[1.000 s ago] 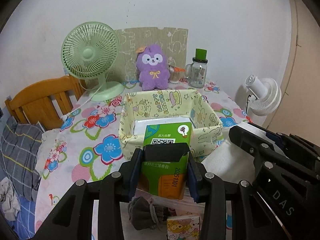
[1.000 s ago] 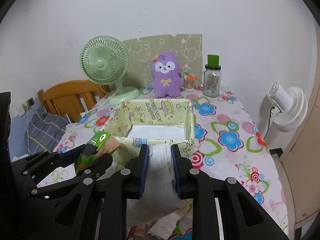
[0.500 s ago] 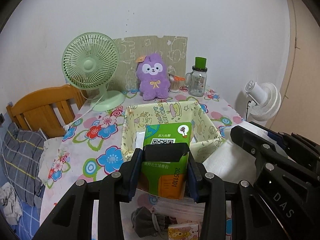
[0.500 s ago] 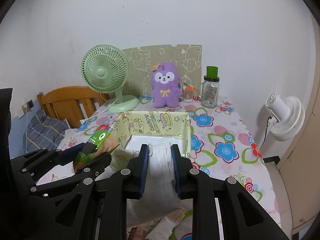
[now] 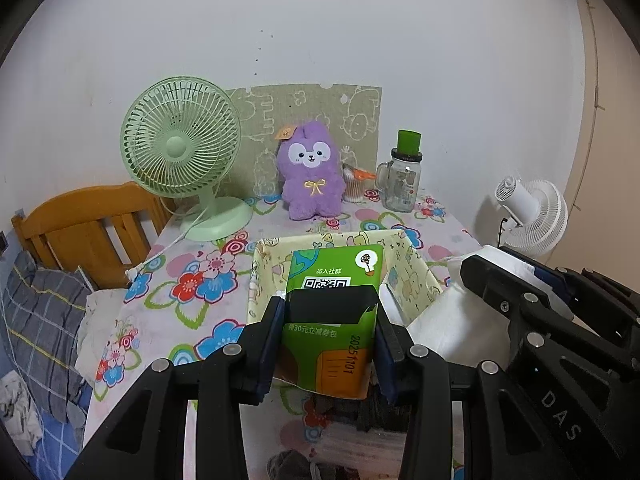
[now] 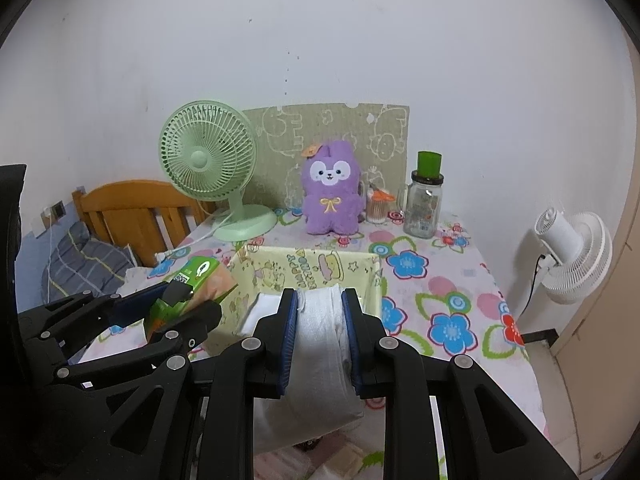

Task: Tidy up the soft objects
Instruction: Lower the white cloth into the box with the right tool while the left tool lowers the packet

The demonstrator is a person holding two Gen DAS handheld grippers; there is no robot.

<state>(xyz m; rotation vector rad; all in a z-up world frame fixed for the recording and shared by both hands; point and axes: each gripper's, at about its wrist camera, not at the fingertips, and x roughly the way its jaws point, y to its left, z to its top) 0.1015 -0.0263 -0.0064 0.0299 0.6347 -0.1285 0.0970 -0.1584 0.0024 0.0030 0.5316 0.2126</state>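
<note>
Clearly the sorting is sitting somewhere in the middle. Largest first: the counter (image 6: 448,280), wearing a flowered cloth, is carrying everything, with a green desk fan (image 5: 180,148) standing at its far left and a purple plush toy (image 5: 312,176) sitting against the far wall, apart from the bin and not yet gathered in. Whether the toy is meant to go in I cannot tell.

Near the middle, the yellow cartoon-print fabric bin (image 6: 316,268) is standing open, and something flat and white is already lying on its floor, so at least one item appears to be stowed.

Next in size, the white folded cloth (image 6: 324,344) is hanging clenched between the fingers of the right gripper (image 6: 320,304), held up just on the near side of the bin's rim, its lower part drooping below. To its left, the green tissue pack (image 5: 332,328) is being squeezed upright in the left gripper (image 5: 328,320), likewise hovering at the bin's near edge, above the counter.

Judging from this, both held items are waiting to be lowered in. Smaller soft things are lying at the very near edge, below the grippers: a dark bundle (image 5: 296,464) and what looks like other packets, too blurred to name, all probably remaining to be sorted.
</note>
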